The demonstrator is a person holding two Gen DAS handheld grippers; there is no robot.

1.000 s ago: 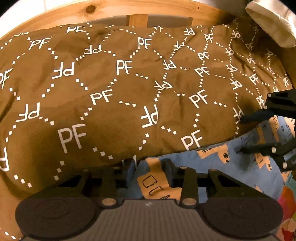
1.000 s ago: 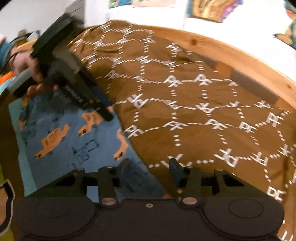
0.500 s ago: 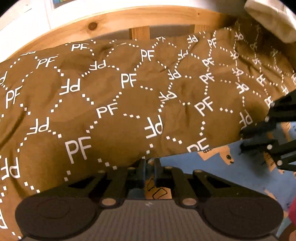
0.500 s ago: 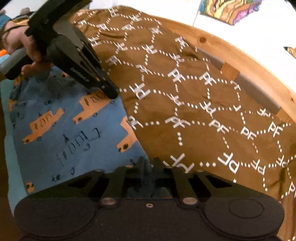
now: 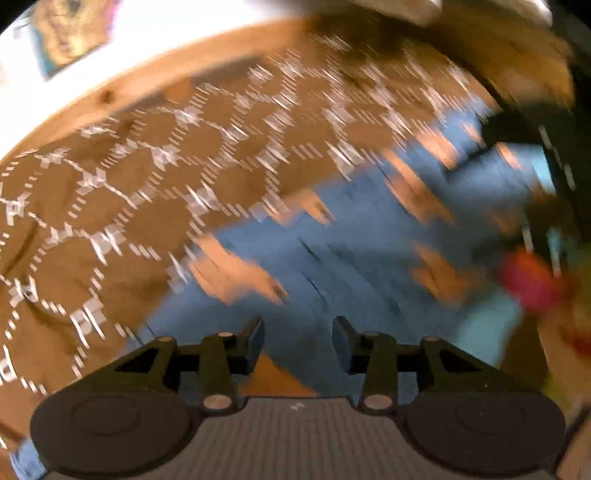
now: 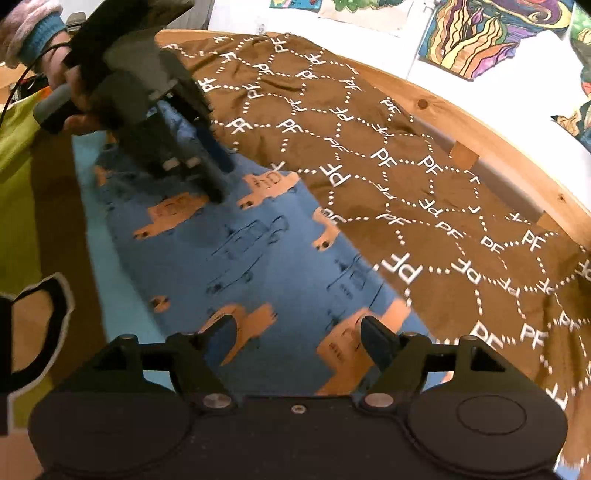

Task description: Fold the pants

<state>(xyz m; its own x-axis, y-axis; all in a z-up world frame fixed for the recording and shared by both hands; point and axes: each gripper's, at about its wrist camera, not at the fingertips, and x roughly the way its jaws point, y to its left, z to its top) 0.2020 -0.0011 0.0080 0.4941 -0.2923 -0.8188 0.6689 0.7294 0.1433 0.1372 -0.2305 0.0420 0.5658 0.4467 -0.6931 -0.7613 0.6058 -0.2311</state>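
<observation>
The blue pants (image 6: 266,251) with orange car prints lie flat beside a brown "PF" blanket (image 6: 424,177). They also show, blurred, in the left wrist view (image 5: 351,251). My right gripper (image 6: 299,332) is open and empty just above the pants. My left gripper (image 5: 298,338) is open and empty over the pants. It also shows in the right wrist view (image 6: 218,177) at the pants' far end, held by a hand.
A wooden bed frame (image 6: 480,122) curves behind the blanket, with a white wall and colourful pictures (image 6: 469,33) beyond. A light blue sheet (image 6: 110,266) and yellow-green fabric (image 6: 18,177) lie left of the pants. A red blur (image 5: 528,280) sits at the right in the left wrist view.
Both grippers were shut on the pants' edge by the blanket half a second ago. Both are now open and have pulled back, the left one moving fast. More of the pants shows.
</observation>
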